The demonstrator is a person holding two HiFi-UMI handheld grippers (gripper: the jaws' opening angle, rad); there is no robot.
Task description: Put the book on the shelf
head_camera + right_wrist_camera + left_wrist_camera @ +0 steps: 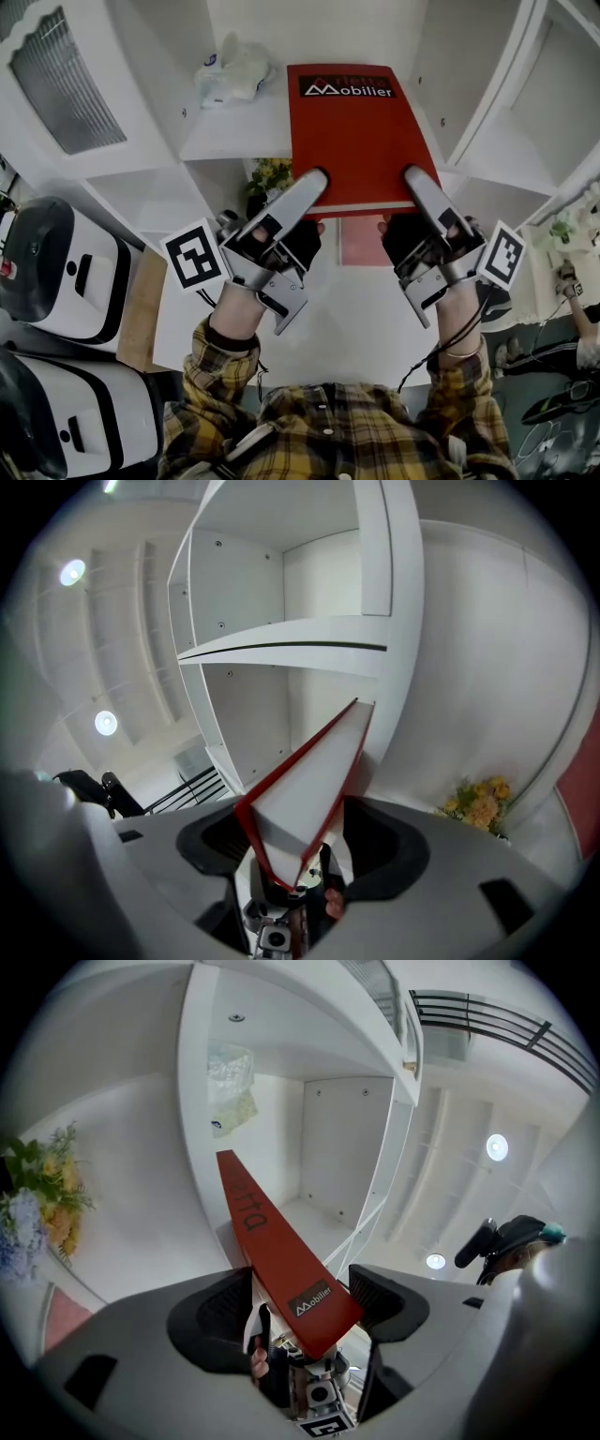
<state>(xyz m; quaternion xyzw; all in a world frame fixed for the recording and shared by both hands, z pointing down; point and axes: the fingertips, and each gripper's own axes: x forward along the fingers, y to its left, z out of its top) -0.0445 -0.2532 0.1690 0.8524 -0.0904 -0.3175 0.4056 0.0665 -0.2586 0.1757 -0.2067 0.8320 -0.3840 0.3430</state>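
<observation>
- The red book point(352, 131) is lying partly on the white shelf point(230, 141), its near edge overhanging;
- the left gripper point(314, 180) and right gripper point(417, 178) are gaping wide, straddling its near corners without clamping; a final push inward is probably remaining.

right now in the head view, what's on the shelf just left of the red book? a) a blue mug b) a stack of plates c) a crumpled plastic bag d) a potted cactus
c: a crumpled plastic bag lies on the white shelf, just left of the red book. No mug, cactus or plates show there.
</observation>
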